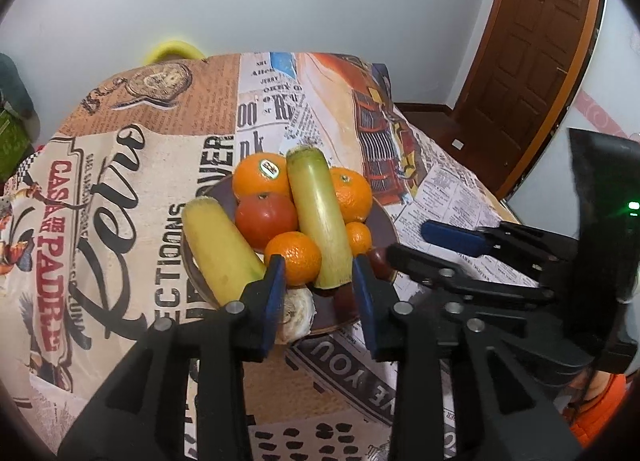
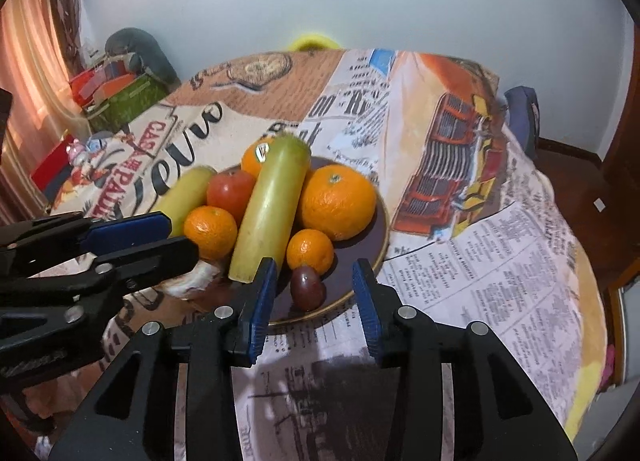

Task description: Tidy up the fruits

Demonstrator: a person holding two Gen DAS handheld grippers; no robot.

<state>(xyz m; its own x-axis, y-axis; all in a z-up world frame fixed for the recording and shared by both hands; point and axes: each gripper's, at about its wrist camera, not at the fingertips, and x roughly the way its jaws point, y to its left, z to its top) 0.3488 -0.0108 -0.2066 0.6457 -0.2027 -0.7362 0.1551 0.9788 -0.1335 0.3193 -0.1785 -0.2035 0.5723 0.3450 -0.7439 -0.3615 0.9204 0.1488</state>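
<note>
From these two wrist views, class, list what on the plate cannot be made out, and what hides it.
- Pale lumpy item: left wrist view, half hidden between left claw fingers; identity unclear.
- Dark round fruit: left wrist view, mostly behind right claw; type unclear.
- Orange's sticker: print too small.

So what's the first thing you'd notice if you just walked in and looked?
The dark plate piled with fruit in the middle of the table: bright oranges, a red tomato and a long pale green stalk lying across the heap. Under it, a loud tablecloth of newspaper print and an orange truck, with two open black-and-blue grippers nearby.
</note>
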